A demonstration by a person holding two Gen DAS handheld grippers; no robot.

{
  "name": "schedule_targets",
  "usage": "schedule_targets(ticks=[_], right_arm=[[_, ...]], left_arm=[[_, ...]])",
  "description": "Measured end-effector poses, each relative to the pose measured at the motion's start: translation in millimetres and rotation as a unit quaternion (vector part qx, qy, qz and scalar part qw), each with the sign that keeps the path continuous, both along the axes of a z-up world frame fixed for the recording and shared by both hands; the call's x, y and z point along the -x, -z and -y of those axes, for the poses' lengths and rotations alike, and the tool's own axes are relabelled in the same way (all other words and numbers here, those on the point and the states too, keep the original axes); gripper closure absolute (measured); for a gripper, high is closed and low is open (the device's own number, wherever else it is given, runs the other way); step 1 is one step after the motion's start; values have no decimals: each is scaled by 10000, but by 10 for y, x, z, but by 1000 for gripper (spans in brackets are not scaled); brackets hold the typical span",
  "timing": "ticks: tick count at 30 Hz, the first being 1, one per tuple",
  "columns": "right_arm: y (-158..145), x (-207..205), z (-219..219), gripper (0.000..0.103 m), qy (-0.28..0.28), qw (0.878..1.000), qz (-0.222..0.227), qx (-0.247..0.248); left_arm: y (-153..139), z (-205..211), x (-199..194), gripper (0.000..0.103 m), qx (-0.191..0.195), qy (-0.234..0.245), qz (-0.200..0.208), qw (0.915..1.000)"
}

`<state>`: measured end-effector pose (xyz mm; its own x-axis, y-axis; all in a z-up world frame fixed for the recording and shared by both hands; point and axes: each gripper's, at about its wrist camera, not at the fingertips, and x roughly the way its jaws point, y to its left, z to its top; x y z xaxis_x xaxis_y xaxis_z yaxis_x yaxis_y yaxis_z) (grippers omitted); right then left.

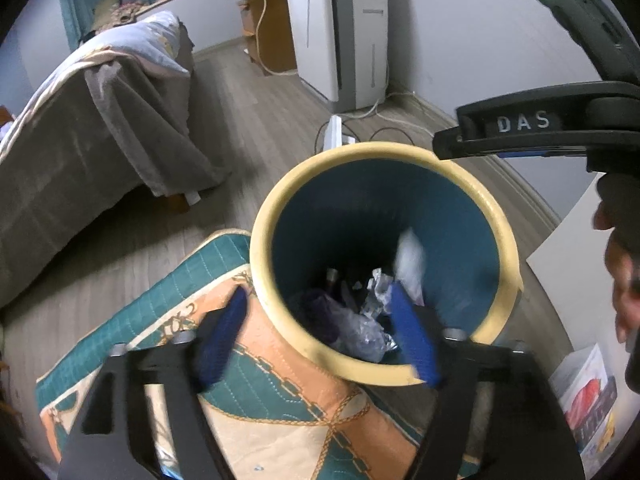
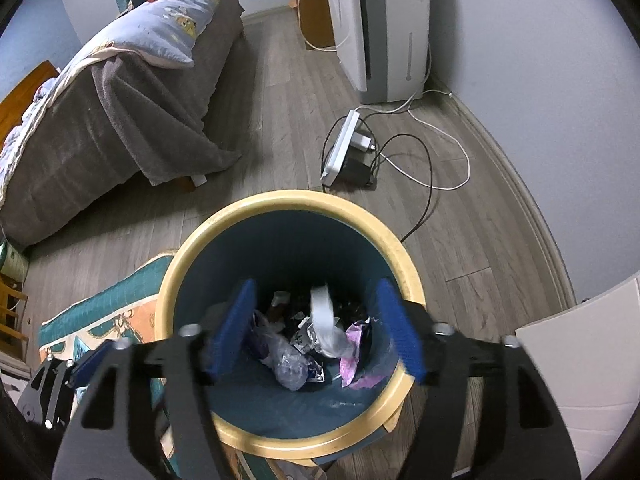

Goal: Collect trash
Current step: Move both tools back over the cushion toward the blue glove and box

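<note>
While I held both tools over the one trash bin [image 2: 288, 208], my right gripper [image 2: 316, 330] had its two blue fingers [image 2: 236, 328] spread apart with nothing between them, and a white scrap of paper [image 2: 322, 314] showed blurred in the gap, inside the bin's mouth. My left gripper [image 1: 320, 334] was also spread wide and held nothing, one finger outside the cream rim [image 1: 280, 344] and one inside it. At the bottom of the bin lay a clear plastic bag [image 2: 288, 360], a purple wrapper [image 2: 354, 356] and crumpled foil [image 1: 376, 292]; I could not count the smaller bits. The bin stood on the floor [image 2: 280, 92] beside one patterned rug [image 1: 280, 400], with one bed [image 2: 120, 112], one power strip [image 2: 340, 148] and one white appliance [image 2: 380, 28] farther off.
</note>
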<state>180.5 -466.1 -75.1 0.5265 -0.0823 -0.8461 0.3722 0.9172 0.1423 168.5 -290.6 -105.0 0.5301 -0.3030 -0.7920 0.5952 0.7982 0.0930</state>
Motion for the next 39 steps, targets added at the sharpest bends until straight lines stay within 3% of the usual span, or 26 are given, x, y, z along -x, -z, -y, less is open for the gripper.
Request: schedule_targets(ticks=[2, 4, 25, 31, 39], right_arm=[[-15, 11, 11, 14, 46, 10000, 29, 30], [-30, 24, 33, 5, 115, 9999, 66, 47], [-204, 37, -18, 6, 241, 9993, 274, -7], [-337, 53, -170, 6, 142, 9992, 367, -32], [-591, 100, -716, 6, -497, 9969, 564, 229]], left_arm=[[-22, -1, 34, 8, 46, 10, 96, 9999], [-36, 10, 69, 8, 70, 16, 212, 9997], [-320, -385, 285, 6, 351, -421, 484, 9973], [-600, -721, 461, 6, 441, -595, 599, 9955], [-931, -1464, 744, 5, 278, -1160, 783, 9898]])
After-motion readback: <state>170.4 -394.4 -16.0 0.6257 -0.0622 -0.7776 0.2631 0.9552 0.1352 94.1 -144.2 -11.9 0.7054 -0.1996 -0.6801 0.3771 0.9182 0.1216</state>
